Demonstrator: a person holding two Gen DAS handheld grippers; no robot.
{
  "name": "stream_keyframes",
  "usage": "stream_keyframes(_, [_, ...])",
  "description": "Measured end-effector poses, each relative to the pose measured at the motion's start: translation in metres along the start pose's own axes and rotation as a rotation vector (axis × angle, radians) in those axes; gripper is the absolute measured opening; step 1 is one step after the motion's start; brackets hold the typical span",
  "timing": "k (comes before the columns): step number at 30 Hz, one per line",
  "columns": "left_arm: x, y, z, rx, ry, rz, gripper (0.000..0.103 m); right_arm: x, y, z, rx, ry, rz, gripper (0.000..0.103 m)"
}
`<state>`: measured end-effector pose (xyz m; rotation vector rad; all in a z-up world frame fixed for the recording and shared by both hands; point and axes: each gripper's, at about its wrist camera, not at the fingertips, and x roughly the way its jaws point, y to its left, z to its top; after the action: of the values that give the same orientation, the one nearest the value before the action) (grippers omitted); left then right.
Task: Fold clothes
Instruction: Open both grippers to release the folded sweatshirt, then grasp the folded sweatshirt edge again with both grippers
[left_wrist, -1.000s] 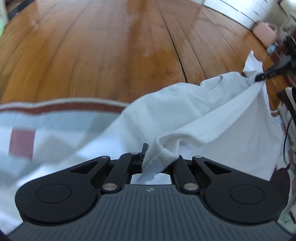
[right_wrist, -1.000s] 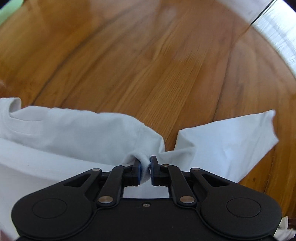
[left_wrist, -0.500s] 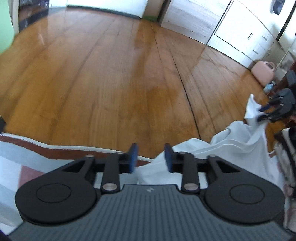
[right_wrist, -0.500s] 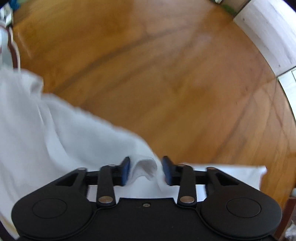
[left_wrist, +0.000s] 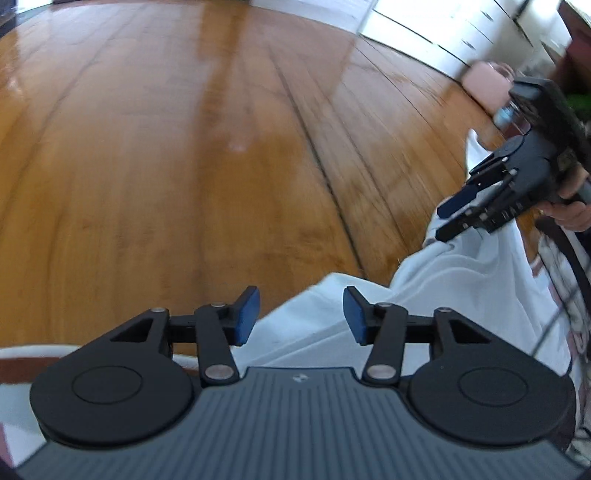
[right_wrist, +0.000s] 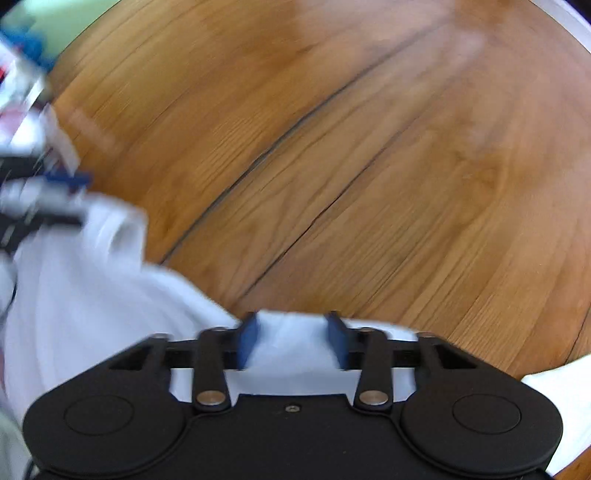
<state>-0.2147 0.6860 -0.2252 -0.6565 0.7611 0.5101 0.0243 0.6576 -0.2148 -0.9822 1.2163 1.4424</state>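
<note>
While the white garment (left_wrist: 461, 295) lies rumpled on the wooden floor (left_wrist: 184, 166) at lower right of the left view, the left gripper (left_wrist: 301, 317) is opening, pads clear of cloth, likely to re-grip an edge. The right gripper (right_wrist: 291, 339) is closing, a fold between its blue pads; contact not discernible through blur. No containers visible.

The left gripper (left_wrist: 301, 314) has black linkage arms with silver pivot screws, two round black discs, blue pads on its jaws and a grey ribbed body bearing a small white mark. The right gripper (right_wrist: 291, 339) is built alike, its body plain black with one small centre screw. A hand (left_wrist: 570, 210) grips its handle.
</note>
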Motion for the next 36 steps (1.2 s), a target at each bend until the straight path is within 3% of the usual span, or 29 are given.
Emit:
stream_keyframes(1, [0.001,0.000,0.000,-0.014,-0.007,-0.004,0.068,-0.002,0.003,-0.009,-0.024,0.004,0.012,0.023])
stream_keyframes(2, [0.001,0.000,0.000,-0.029,-0.014,-0.008,0.072,-0.004,0.007,-0.019,-0.048,0.008,0.024,0.023])
stream_keyframes(5, [0.006,0.005,-0.001,-0.060,-0.035,-0.033,0.073,-0.010,0.013,-0.058,-0.088,-0.005,0.056,0.023])
stream_keyframes(8, [0.014,0.004,-0.001,-0.074,0.014,-0.057,0.073,-0.005,0.022,-0.100,-0.138,0.007,0.058,0.022])
stream_keyframes(10, [0.015,-0.006,-0.006,-0.025,0.037,-0.078,0.064,-0.011,0.028,-0.118,-0.158,-0.065,0.020,0.022])
stream_keyframes(11, [0.016,-0.013,-0.008,0.010,0.042,-0.078,0.054,-0.016,0.027,-0.120,-0.137,-0.082,0.014,0.022])
stream_keyframes(12, [0.016,-0.020,-0.010,0.045,0.048,-0.078,0.020,-0.022,0.025,-0.119,-0.105,-0.105,0.014,0.022])
stream_keyframes(13, [0.017,-0.026,-0.013,0.080,0.054,-0.078,0.007,-0.031,0.022,-0.117,-0.079,-0.138,0.015,0.023])
stream_keyframes(15, [0.008,-0.039,-0.021,0.114,0.012,-0.042,0.006,-0.053,0.014,-0.107,-0.039,-0.234,0.021,0.026])
stream_keyframes(18, [-0.012,-0.051,-0.033,0.160,-0.054,-0.088,0.006,-0.076,-0.004,-0.077,0.051,-0.331,0.014,0.047])
stream_keyframes(21, [-0.025,-0.053,-0.040,0.159,-0.080,-0.138,0.006,-0.073,-0.014,-0.038,0.114,-0.282,0.006,0.047])
stream_keyframes(25, [-0.019,-0.052,-0.049,0.126,-0.038,-0.149,0.006,-0.036,-0.009,-0.002,0.168,-0.209,-0.136,0.051])
stream_keyframes(30, [-0.008,-0.061,-0.062,0.124,0.016,-0.138,0.003,-0.006,0.003,-0.012,0.150,-0.152,-0.130,0.052])
stream_keyframes(32, [-0.006,-0.059,-0.066,0.109,0.035,-0.132,0.001,-0.003,0.008,-0.029,0.135,-0.183,-0.205,0.041])
stream_keyframes(33, [-0.005,-0.057,-0.068,0.096,0.043,-0.130,0.001,-0.003,0.011,-0.041,0.126,-0.210,-0.259,0.013])
stream_keyframes(34, [-0.004,-0.056,-0.070,0.084,0.051,-0.128,0.001,-0.004,0.013,-0.052,0.118,-0.238,-0.313,0.003])
stream_keyframes(36, [-0.003,-0.056,-0.071,0.088,0.042,-0.115,0.001,-0.013,0.014,-0.068,0.136,-0.328,-0.342,0.002])
